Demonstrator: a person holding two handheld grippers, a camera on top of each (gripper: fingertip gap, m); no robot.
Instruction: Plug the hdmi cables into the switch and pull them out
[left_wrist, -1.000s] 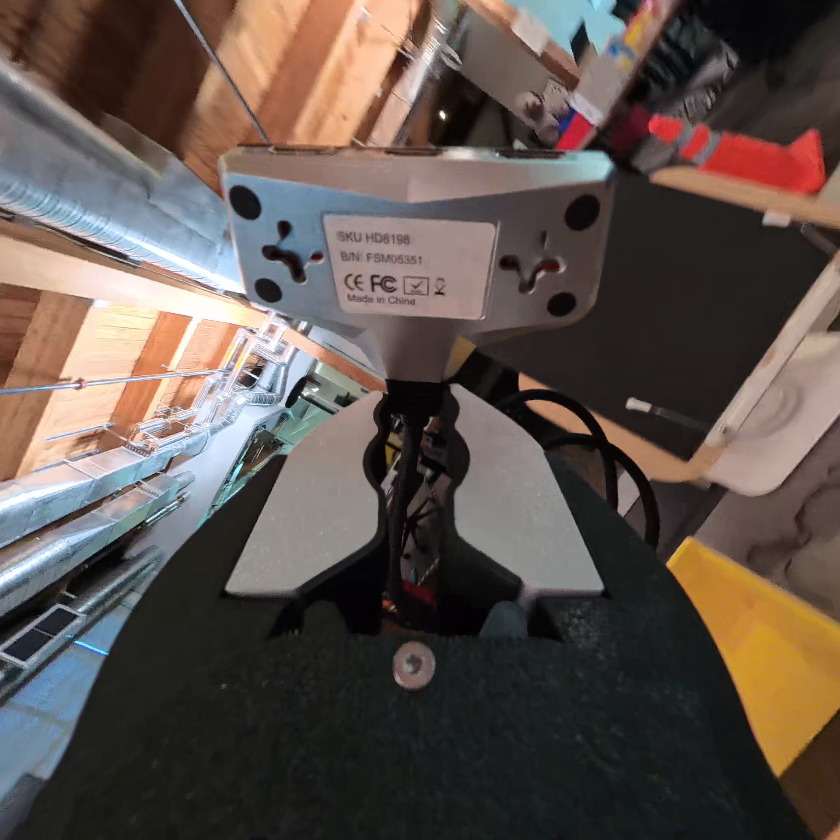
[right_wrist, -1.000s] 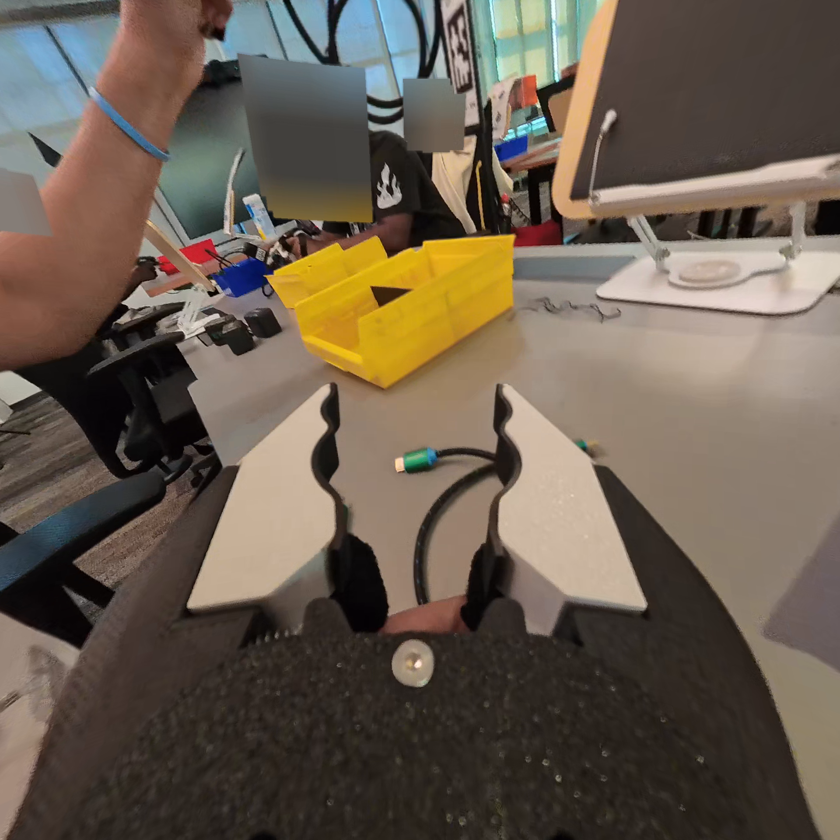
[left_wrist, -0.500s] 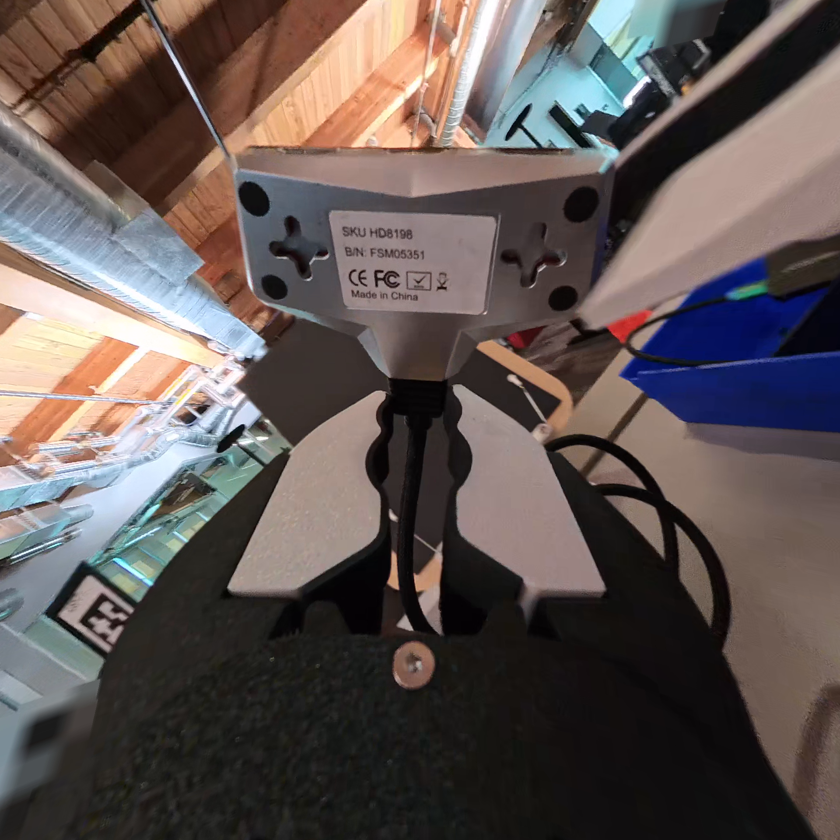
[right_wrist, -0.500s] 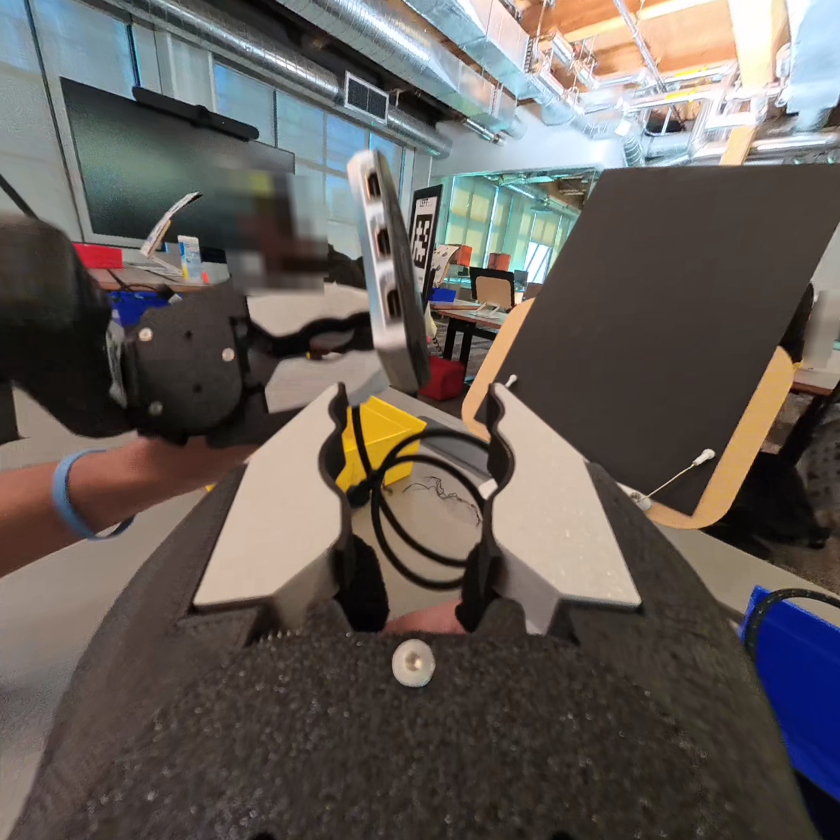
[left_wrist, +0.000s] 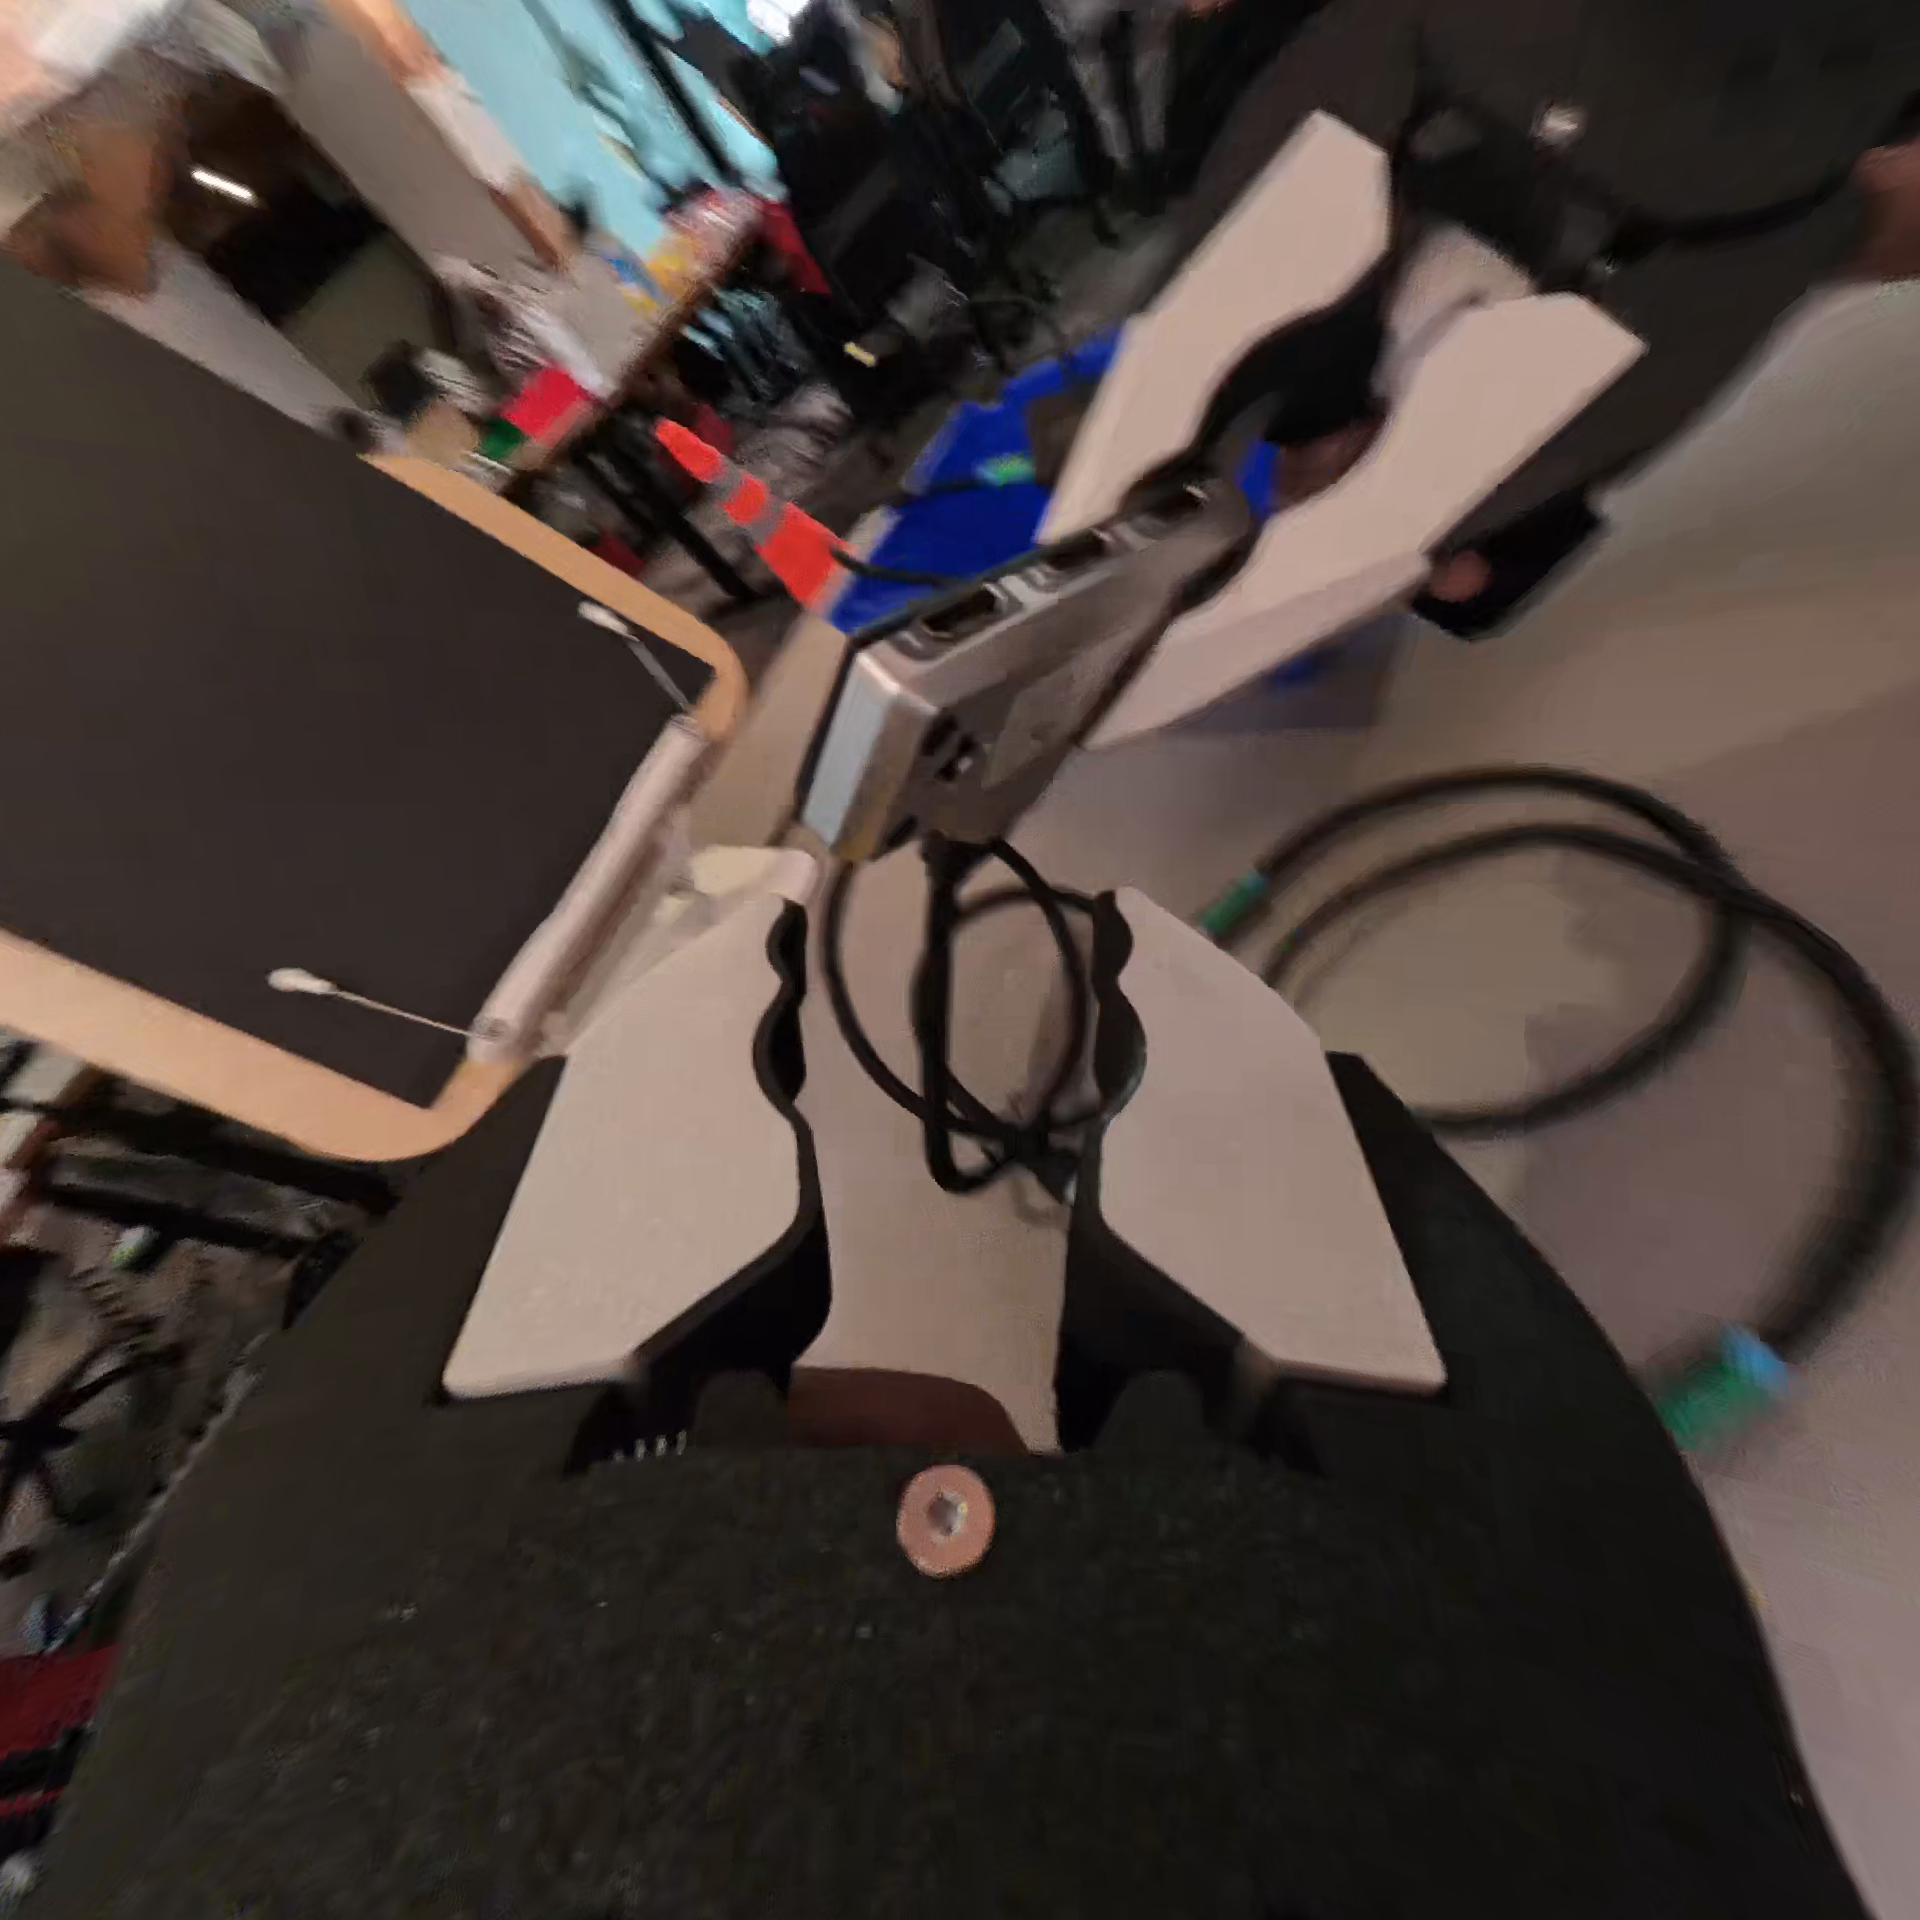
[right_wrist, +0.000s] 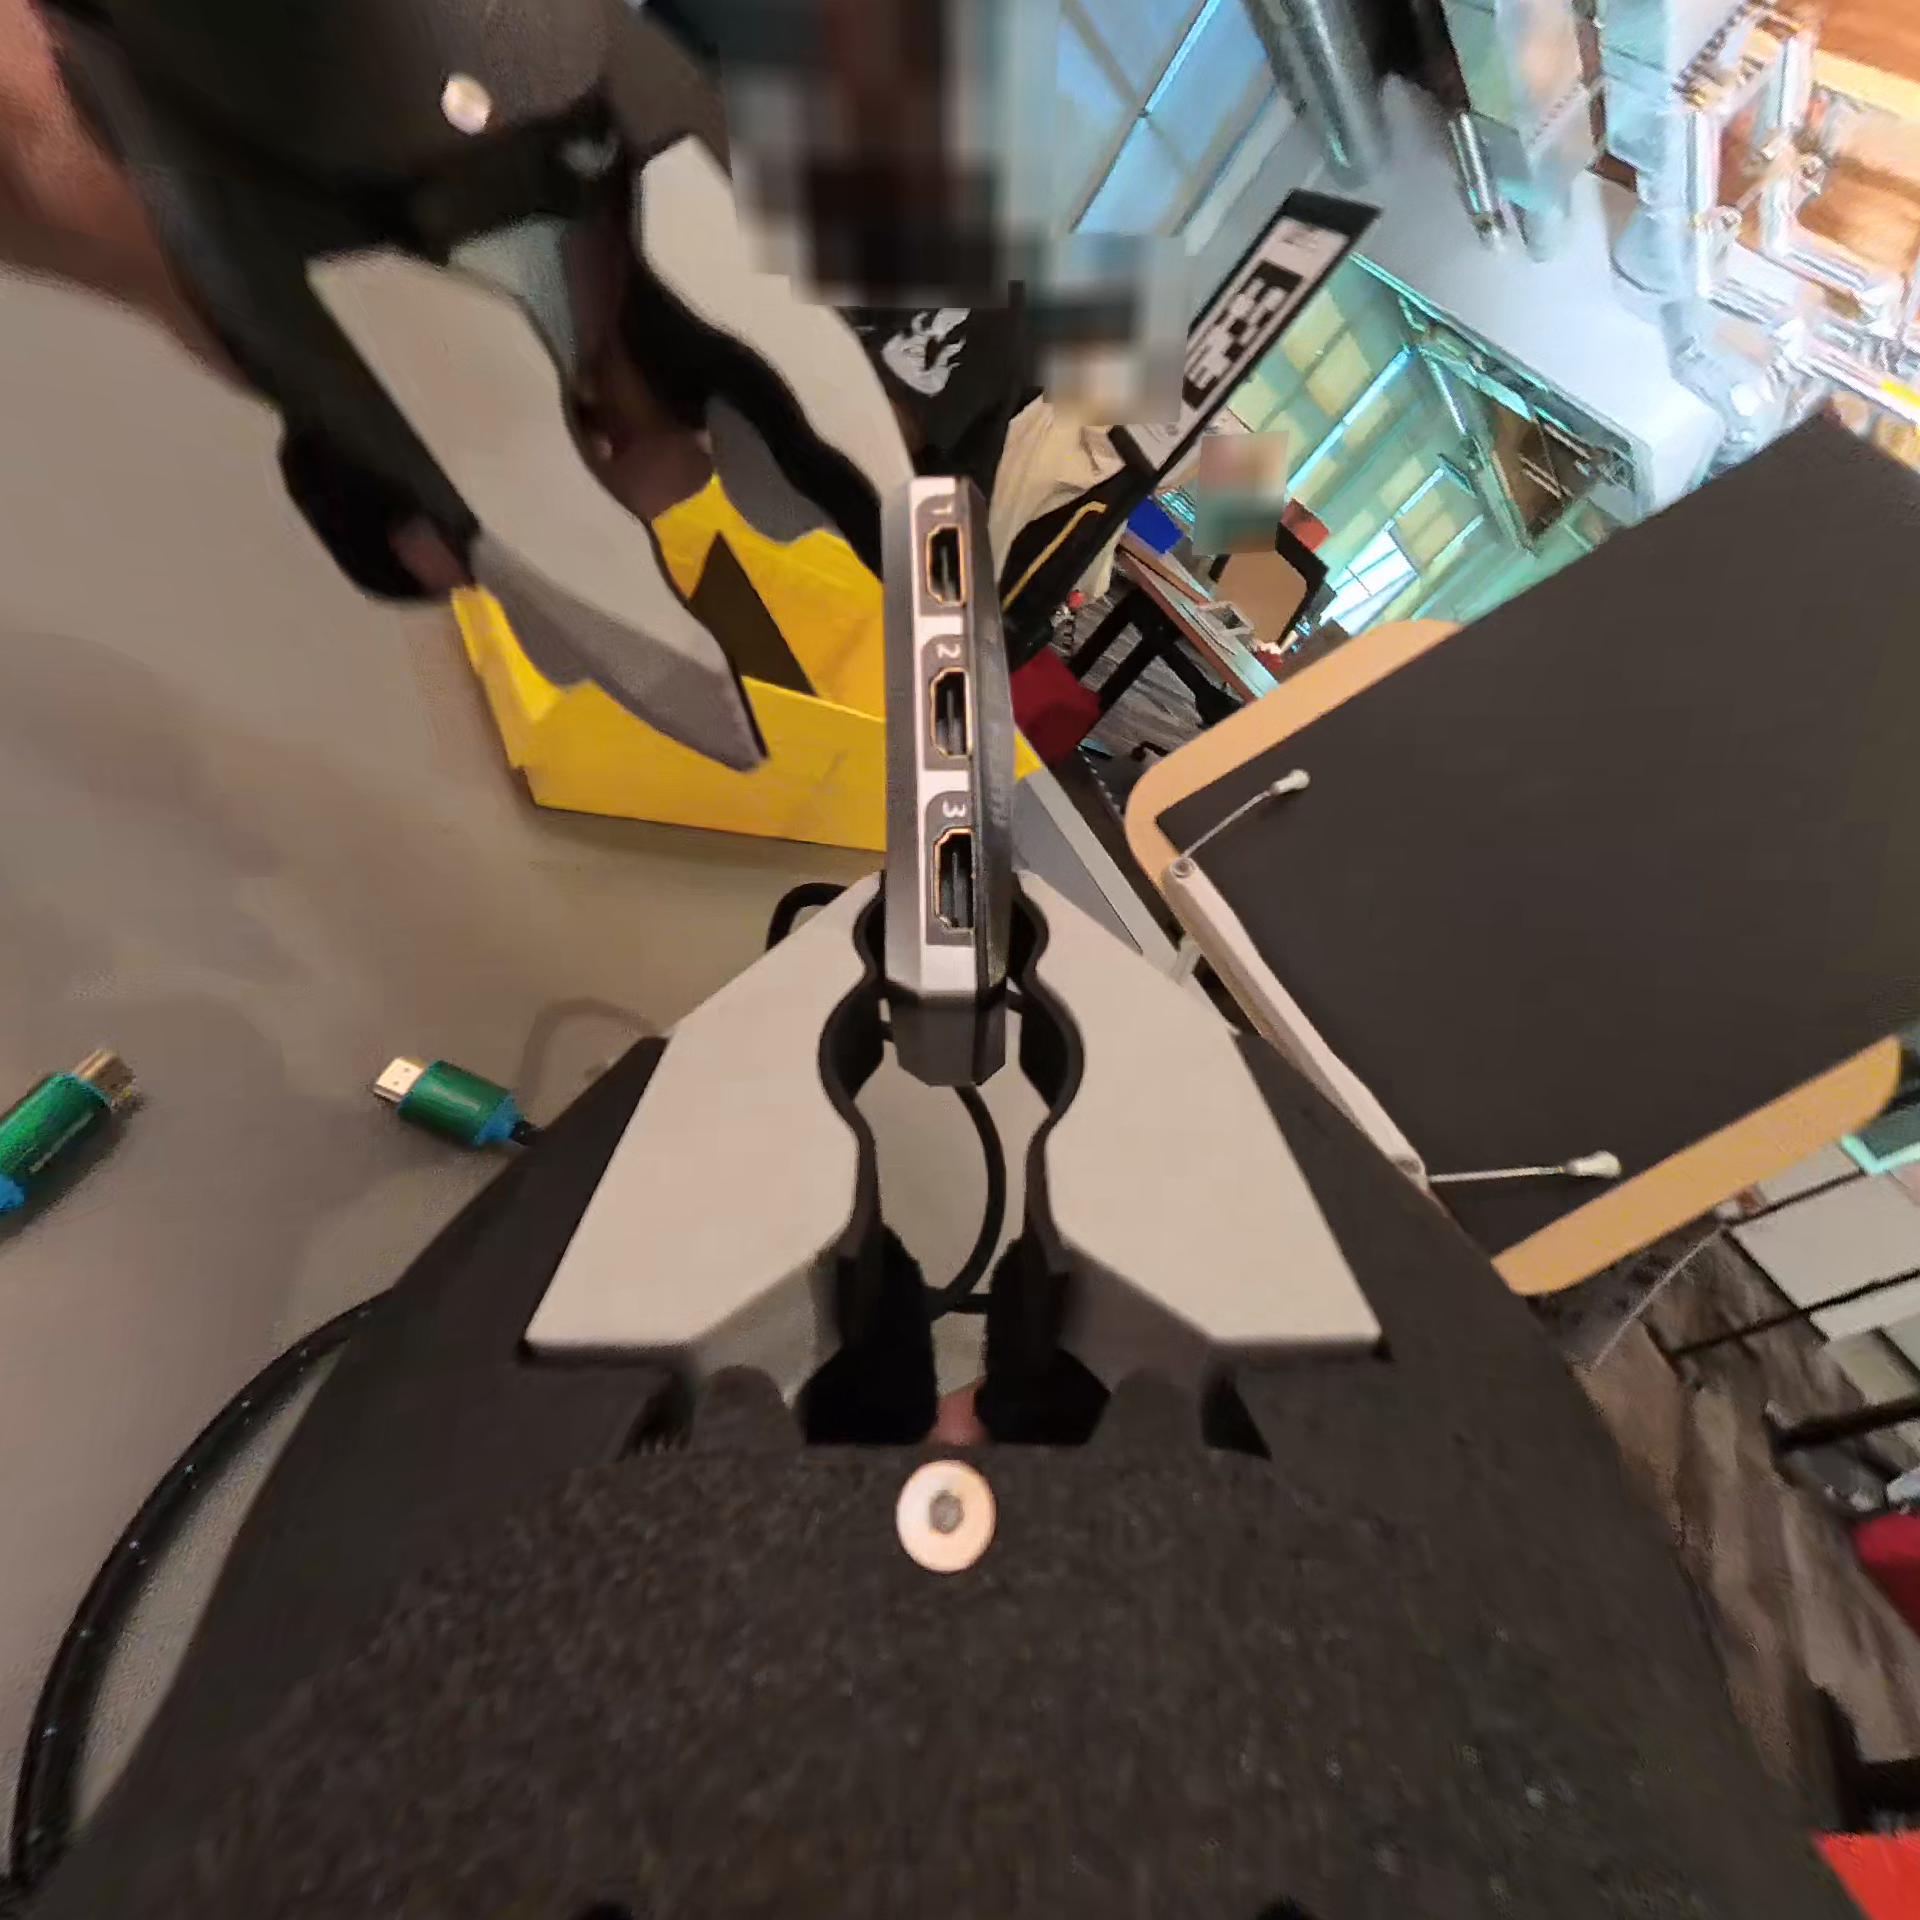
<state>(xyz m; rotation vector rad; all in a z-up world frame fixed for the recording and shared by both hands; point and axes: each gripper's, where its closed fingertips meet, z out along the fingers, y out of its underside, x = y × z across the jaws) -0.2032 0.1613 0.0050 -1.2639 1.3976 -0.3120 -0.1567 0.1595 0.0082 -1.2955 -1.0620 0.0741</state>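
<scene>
The silver HDMI switch (right_wrist: 948, 727) stands on edge with its three empty ports facing me, and my right gripper (right_wrist: 948, 920) is shut on its lower end. In the left wrist view the switch (left_wrist: 935, 686) hangs in the air in the right gripper (left_wrist: 1226, 520). Its thin black lead (left_wrist: 935, 1039) droops to the table. My left gripper (left_wrist: 951, 925) is open and empty, a short way back from the switch; one of its fingers (right_wrist: 582, 582) shows at the upper left of the right wrist view. Two green HDMI plugs (right_wrist: 447, 1101) (right_wrist: 52, 1132) lie unplugged on the grey table, on coiled black cable (left_wrist: 1621, 831).
A black board with a wooden rim (left_wrist: 260, 727) on a white stand is at the left of the left wrist view. A yellow bin (right_wrist: 644, 769) sits behind the switch and a blue bin (left_wrist: 966, 520) lies farther off. A seated person is behind. Some 6 cm of space lies between my two pairs of fingers.
The switch has passed from my left gripper to my right one. The left gripper has opened and drawn back, and the right has closed on the switch's end.
</scene>
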